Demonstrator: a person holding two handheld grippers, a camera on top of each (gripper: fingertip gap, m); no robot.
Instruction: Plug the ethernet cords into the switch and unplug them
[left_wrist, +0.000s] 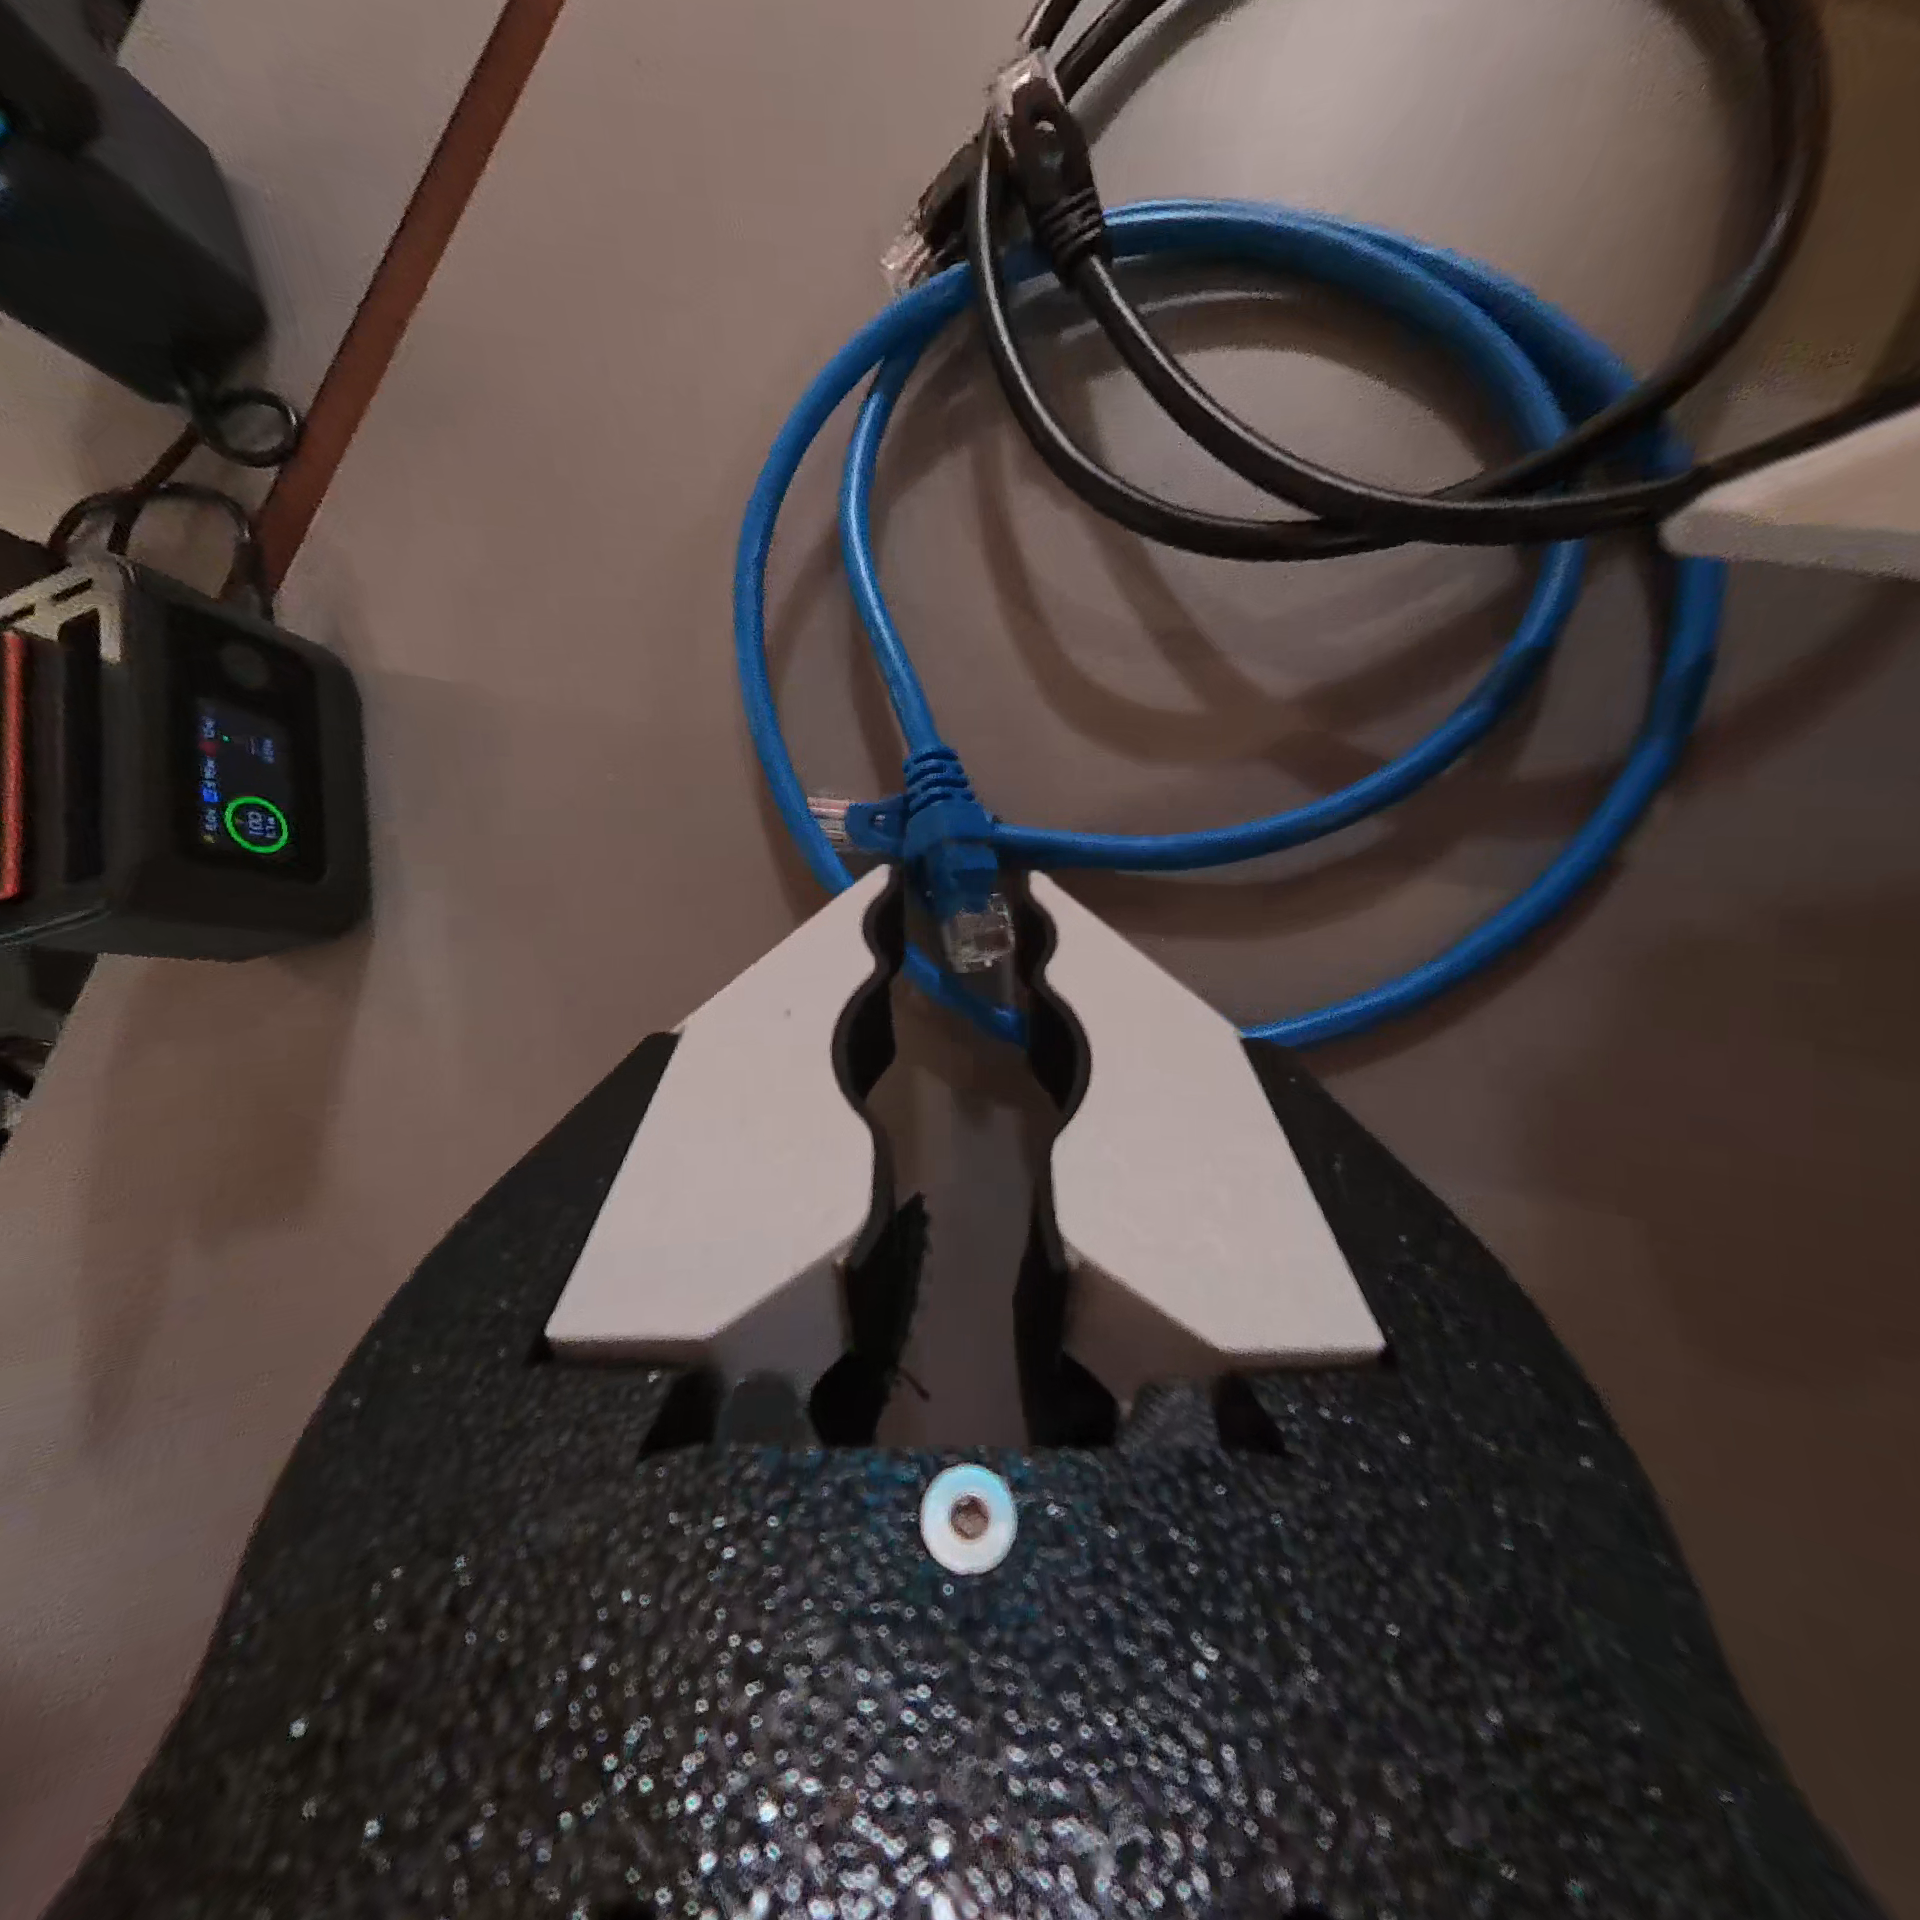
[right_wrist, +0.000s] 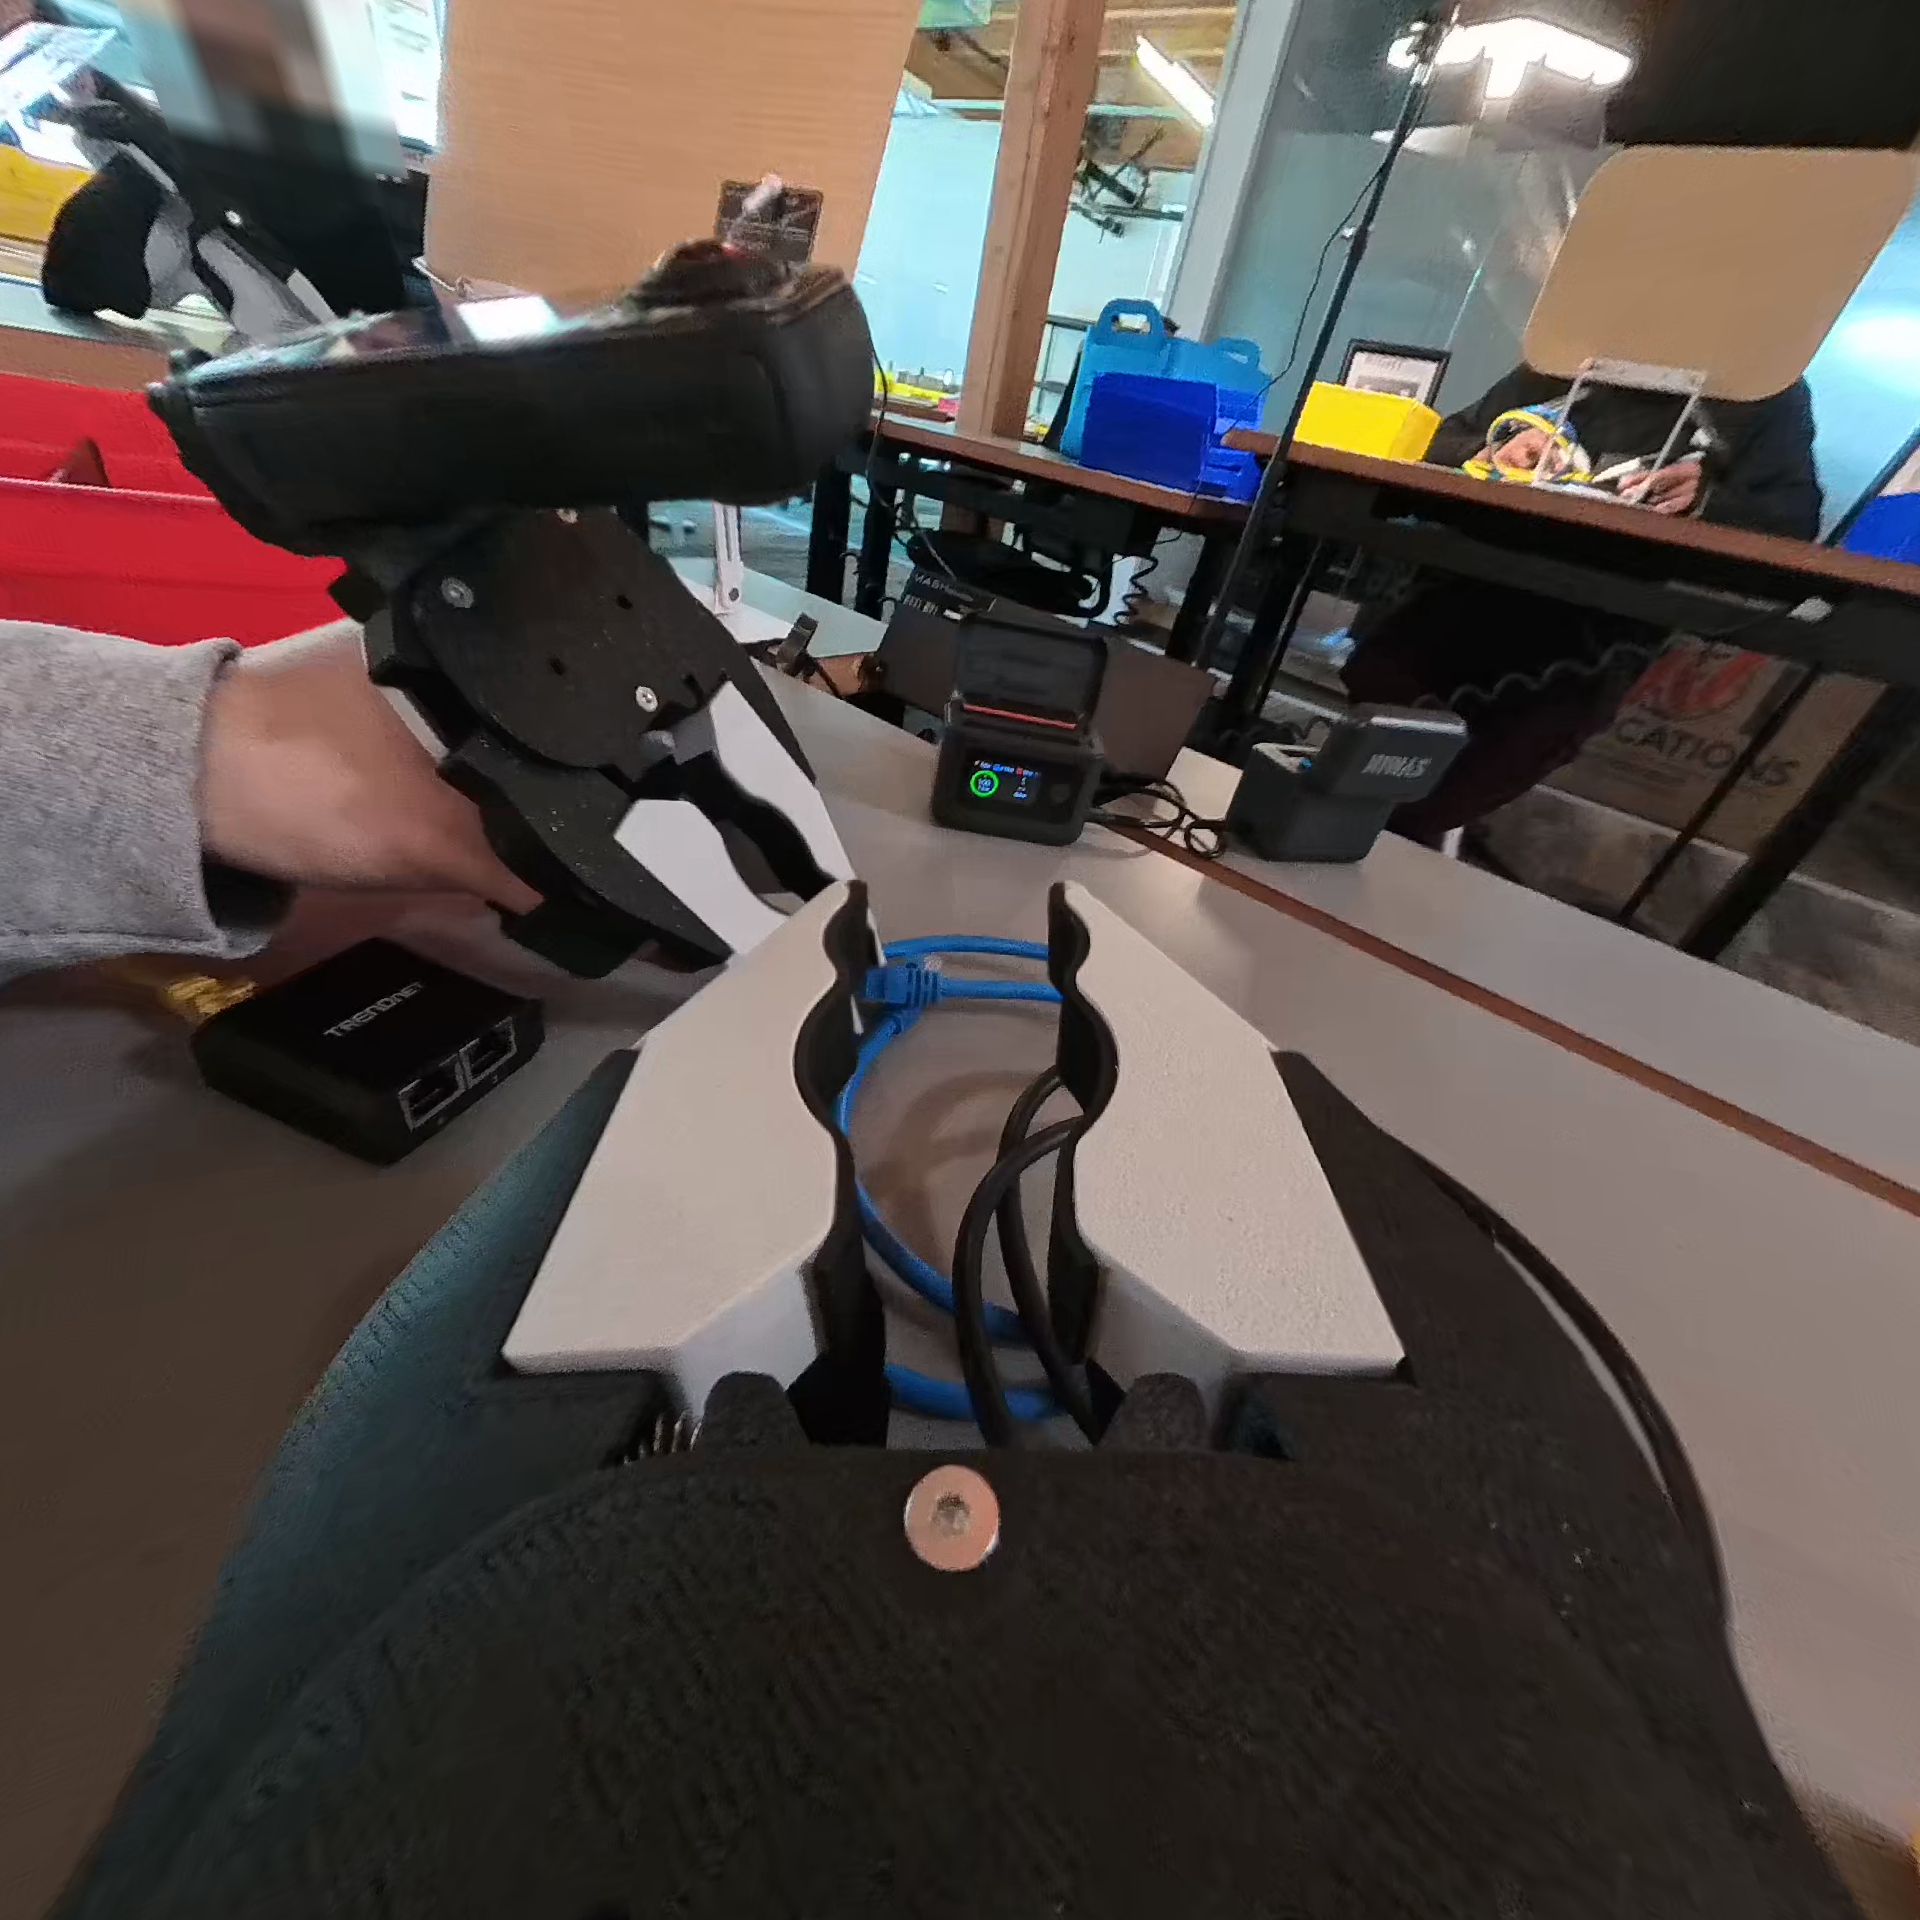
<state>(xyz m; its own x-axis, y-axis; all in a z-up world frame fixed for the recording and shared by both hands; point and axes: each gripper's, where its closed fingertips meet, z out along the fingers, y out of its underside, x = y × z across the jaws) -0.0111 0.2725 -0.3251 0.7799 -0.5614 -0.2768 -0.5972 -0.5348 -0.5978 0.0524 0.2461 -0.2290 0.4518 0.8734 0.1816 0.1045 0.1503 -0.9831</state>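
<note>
**Claws over the cords, nothing plugged in**

Your left claw (left_wrist: 961, 894) is apart w/ a gap, right over a blue plug (left_wrist: 971, 914) of the blue cord (left_wrist: 1351, 821); can't tell if it touches. The black cord (left_wrist: 1143, 416) lies across the blue cord's far loops. Your right claw (right_wrist: 956, 904) is apart too, above both cords, holding nothing. The black switch (right_wrist: 369, 1049) sits left of the blue cord, ports bare. A small box w/ a lit screen (right_wrist: 1013, 774) sits past the cords.
</note>
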